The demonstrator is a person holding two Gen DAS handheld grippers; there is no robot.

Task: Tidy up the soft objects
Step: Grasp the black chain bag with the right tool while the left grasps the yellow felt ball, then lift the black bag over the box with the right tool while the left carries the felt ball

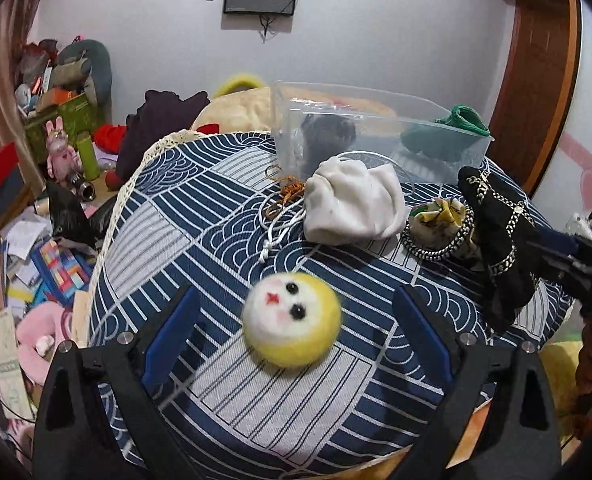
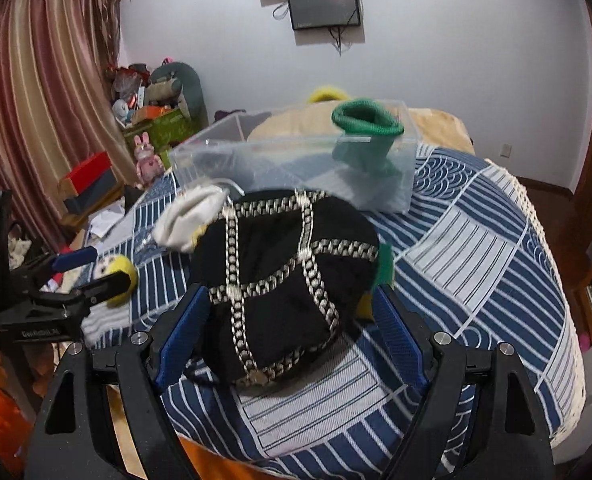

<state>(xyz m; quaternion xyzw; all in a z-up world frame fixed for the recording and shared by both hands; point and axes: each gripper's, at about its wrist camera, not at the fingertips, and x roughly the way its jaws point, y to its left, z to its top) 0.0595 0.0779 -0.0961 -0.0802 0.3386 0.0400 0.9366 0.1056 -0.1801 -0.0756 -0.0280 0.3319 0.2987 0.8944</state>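
While both claws stand wide open and empty, the yellow felt doll head (image 1: pixel 292 320) lies between the left claw (image 1: pixel 294 312) fingers, untouched. Black chain-trimmed pouch (image 2: pixel 284 288) sits between the right claw (image 2: pixel 292 308) fingers; clear bin (image 2: pixel 296 164) beyond it.

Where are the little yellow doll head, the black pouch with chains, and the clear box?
yellow doll head (image 1: pixel 292 322), left wrist view, its white face.
black pouch (image 2: pixel 272 264), right wrist view, its middle.
clear box (image 1: pixel 320 96), left wrist view, back wall.

Left gripper (image 1: pixel 294 312), right gripper (image 2: pixel 290 312): black frames, blue pads, silver screws.
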